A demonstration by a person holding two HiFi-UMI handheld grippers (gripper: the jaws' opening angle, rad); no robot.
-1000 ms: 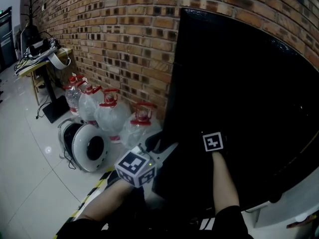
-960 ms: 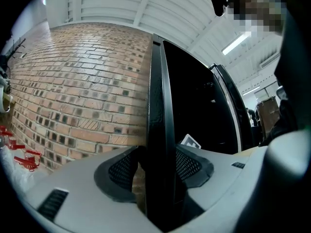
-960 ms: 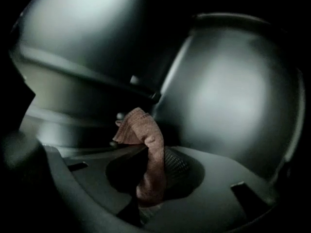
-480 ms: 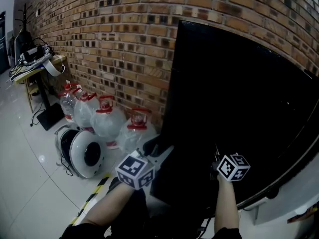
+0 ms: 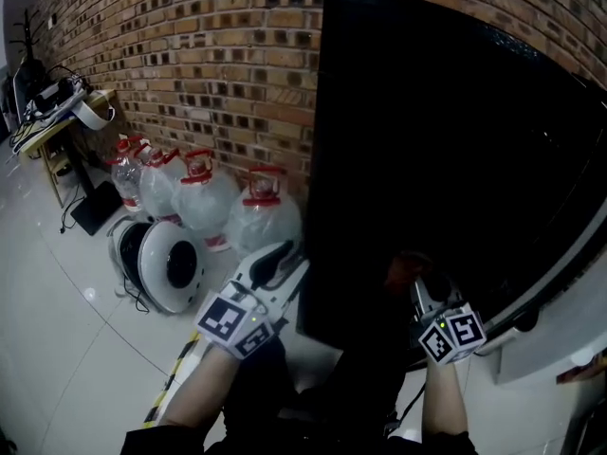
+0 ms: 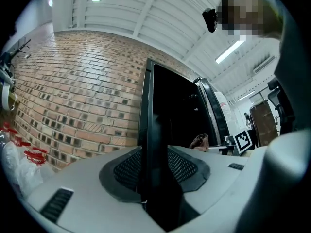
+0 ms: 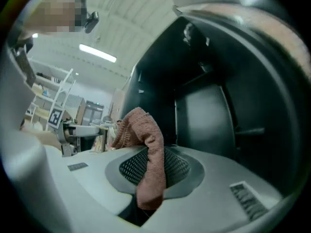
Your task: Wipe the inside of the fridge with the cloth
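Note:
The tall black fridge [image 5: 427, 159] stands against the brick wall, its dark front facing me. My left gripper [image 5: 285, 262] is at the fridge's left edge. In the left gripper view the black door edge [image 6: 158, 115] runs between the jaws, which are closing on it, with the pads against it. My right gripper [image 5: 417, 281] is low in front of the fridge and is shut on a brown cloth [image 7: 146, 149], which drapes over its pads. The cloth [image 5: 403, 268] shows as a reddish lump in the head view. The fridge's inside is hidden.
Several large water jugs [image 5: 204, 202] with red caps stand by the brick wall [image 5: 190, 45], left of the fridge. A round white appliance [image 5: 156, 263] lies on the tiled floor before them. A cluttered desk [image 5: 57, 112] is far left. A white object [image 5: 541, 349] sits at the lower right.
The right gripper has drawn back down and to the right, away from the fridge front. The left gripper has stayed at the fridge's left edge. The head view has shifted slightly.

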